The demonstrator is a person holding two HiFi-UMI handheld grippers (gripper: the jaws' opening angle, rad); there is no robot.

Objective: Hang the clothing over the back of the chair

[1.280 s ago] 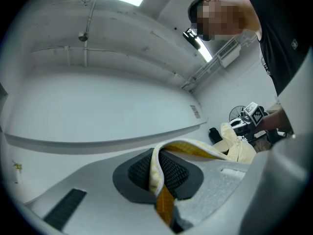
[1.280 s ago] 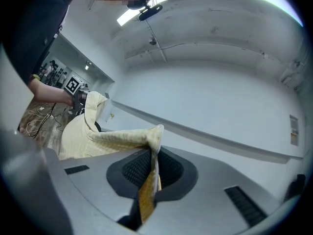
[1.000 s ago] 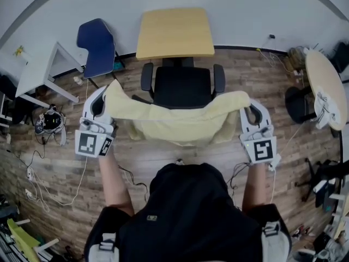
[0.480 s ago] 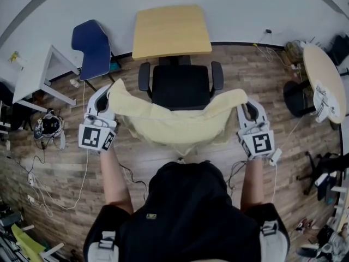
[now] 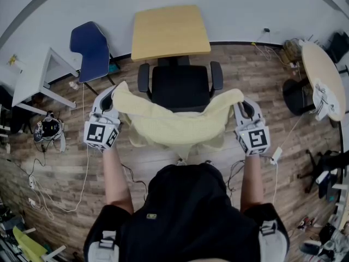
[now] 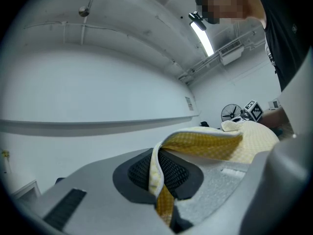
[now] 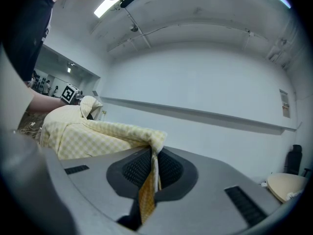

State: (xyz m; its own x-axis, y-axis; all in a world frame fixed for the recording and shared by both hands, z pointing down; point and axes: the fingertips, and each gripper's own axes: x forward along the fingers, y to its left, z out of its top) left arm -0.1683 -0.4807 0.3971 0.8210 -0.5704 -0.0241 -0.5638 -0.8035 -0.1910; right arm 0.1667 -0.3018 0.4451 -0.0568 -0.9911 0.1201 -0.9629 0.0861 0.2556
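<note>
Yellow checked cloth point(image 5: 174, 125) hangs stretched between our tongs. The left gripper point(image 5: 115, 91) and right gripper point(image 5: 240, 105) each pinch a corner (pads tight on fabric). It has sunk since a second ago, now close over the back of the chair point(image 5: 181, 86) on our side, so draping looks near.

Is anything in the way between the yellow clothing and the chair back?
Nothing visible is. The left gripper and right gripper hold the yellow clothing stretched out at the near edge of the black chair.
</note>
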